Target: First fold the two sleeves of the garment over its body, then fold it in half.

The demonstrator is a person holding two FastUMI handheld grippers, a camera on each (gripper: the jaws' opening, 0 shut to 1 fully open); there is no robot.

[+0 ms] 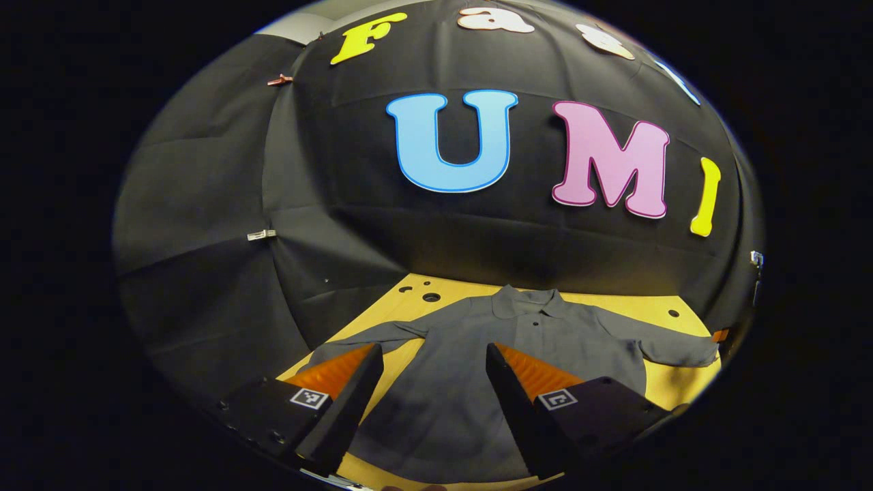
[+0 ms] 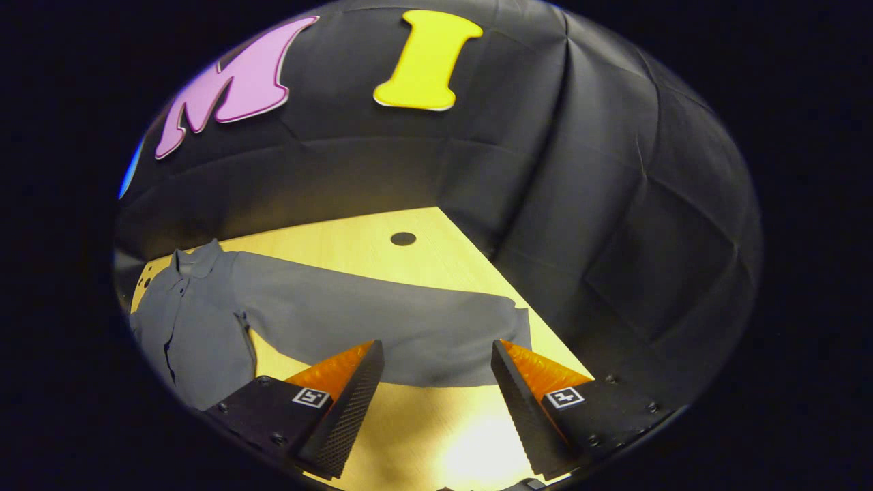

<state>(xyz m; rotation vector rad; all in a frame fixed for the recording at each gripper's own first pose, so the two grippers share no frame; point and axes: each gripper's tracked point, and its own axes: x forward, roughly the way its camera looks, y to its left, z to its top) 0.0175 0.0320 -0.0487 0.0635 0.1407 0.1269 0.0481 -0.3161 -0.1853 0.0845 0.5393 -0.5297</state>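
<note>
A grey long-sleeved polo shirt (image 1: pixel 477 354) lies flat on the yellow wooden table (image 1: pixel 409 293), collar toward the far wall and both sleeves spread out. My left gripper (image 1: pixel 431 349) hovers open above the shirt's body, near its left side, with nothing between the fingers. In the right gripper view the shirt's right sleeve (image 2: pixel 382 320) stretches across the table toward its cuff (image 2: pixel 515 334) near the table's right edge. My right gripper (image 2: pixel 436 346) stands open just in front of that sleeve's outer half, above bare wood.
Black cloth walls close in the table at the back and on both sides. Round holes (image 2: pixel 403 239) dot the tabletop (image 2: pixel 354 239) behind the shirt. Bare wood (image 2: pixel 436 423) lies in front of the right sleeve.
</note>
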